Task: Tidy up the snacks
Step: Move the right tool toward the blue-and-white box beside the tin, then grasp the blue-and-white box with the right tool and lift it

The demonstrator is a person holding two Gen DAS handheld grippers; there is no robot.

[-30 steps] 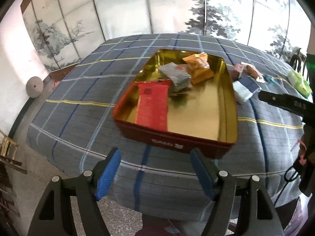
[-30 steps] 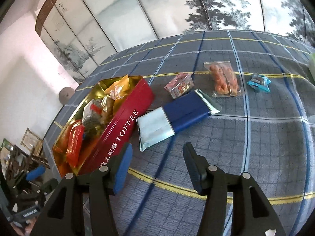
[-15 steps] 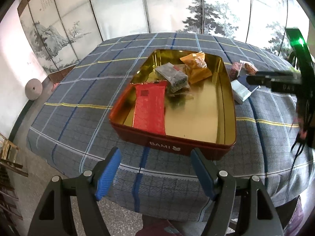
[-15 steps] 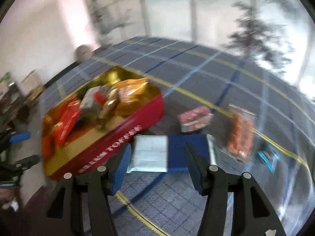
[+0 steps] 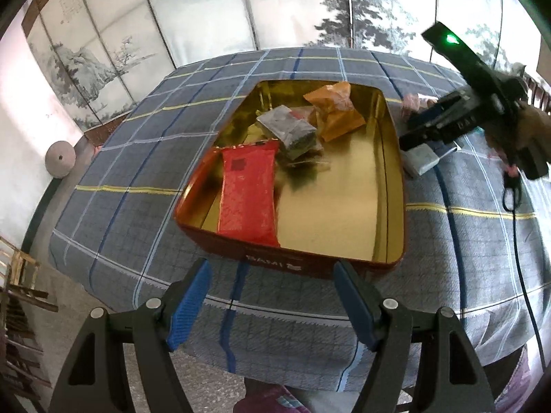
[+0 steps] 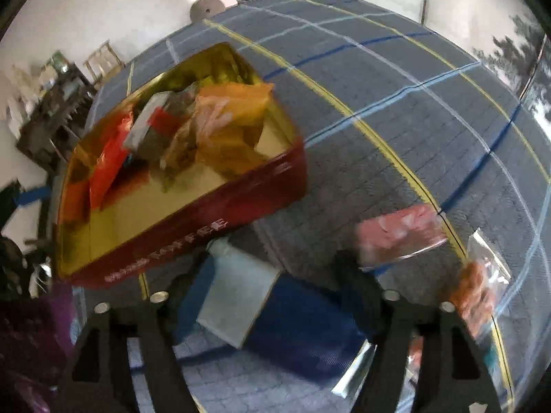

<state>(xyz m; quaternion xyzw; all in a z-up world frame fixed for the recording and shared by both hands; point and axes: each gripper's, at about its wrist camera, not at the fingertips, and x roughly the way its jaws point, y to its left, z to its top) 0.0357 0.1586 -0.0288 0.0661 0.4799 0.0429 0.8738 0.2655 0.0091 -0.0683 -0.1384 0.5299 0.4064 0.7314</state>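
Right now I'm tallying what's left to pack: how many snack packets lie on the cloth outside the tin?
3 clearly: the blue-and-silver packet beside the red tin, a pink packet, and a clear bag of orange snacks. Others may be hidden.

Our left claw (image 5: 272, 301) hangs tilted downward, its blue fingers (image 5: 187, 304) spread apart with nothing between them. Our right claw (image 6: 275, 289) points steeply down, jaws opening, not yet pressing on anything.
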